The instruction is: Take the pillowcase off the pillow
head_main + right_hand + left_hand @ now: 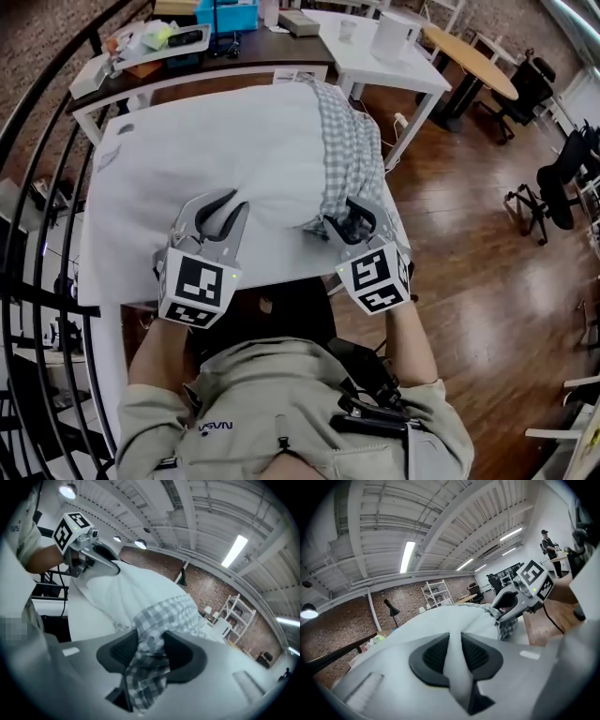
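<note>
On the white surface (pixel 103 272) the big white pillow (pixel 225 150) lies mostly bare; the grey checked pillowcase (pixel 354 155) is bunched only over its right end. So most is done, I judge, and only the last pull remains. The left tongs (pixel 217 211) pinch a near fold of the pillow; the right tongs (pixel 352 217) clench the bunched pillowcase.

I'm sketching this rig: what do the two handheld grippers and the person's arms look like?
The left gripper and right gripper match: pale grey bodies, black ribbed pads on the jaws, each with a white cube bearing black square markers. The person wears short beige sleeves.
</note>
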Motion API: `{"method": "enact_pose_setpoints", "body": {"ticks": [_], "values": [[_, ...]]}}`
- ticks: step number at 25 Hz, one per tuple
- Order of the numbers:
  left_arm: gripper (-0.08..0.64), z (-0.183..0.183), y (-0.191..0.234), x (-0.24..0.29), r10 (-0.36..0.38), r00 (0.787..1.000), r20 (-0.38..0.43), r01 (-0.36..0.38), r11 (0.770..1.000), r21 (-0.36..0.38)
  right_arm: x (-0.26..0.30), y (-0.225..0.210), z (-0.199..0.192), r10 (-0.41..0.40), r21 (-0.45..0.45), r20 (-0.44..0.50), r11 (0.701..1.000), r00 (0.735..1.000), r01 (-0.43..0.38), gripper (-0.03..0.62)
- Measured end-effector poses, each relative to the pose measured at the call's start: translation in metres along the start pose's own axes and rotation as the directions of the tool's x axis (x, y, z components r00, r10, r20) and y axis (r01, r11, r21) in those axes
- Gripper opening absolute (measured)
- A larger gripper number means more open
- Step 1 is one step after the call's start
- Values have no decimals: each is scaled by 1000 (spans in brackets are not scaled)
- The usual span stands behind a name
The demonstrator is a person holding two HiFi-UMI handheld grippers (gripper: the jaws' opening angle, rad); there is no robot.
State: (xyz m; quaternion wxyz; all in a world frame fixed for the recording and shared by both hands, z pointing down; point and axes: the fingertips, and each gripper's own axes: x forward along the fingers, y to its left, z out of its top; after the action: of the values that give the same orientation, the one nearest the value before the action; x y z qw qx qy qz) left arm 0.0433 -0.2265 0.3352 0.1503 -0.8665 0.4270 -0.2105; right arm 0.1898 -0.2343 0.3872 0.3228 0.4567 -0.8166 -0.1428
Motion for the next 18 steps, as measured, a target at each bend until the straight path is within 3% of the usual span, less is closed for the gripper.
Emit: {"method": "enact_pose_setpoints", "body": {"ticks": [10, 12, 13, 18], "values": [[54, 14, 17, -4, 9, 999, 49, -6, 999, -54, -16, -27, -22, -114, 49, -95, 992, 989, 119, 100], [52, 16, 23, -8, 15, 998, 62, -10, 997, -72, -25, -39, -29, -178, 25, -130, 983, 975, 182, 68], [45, 17, 27, -10, 21, 998, 67, -16, 997, -81, -28, -47, -33, -217, 11, -146, 975, 965, 221, 8], [44, 20, 41, -14, 42, 996, 79, -34, 994, -106, -27, -82, -36, -325, -22, -167, 945, 931, 326, 6]]}}
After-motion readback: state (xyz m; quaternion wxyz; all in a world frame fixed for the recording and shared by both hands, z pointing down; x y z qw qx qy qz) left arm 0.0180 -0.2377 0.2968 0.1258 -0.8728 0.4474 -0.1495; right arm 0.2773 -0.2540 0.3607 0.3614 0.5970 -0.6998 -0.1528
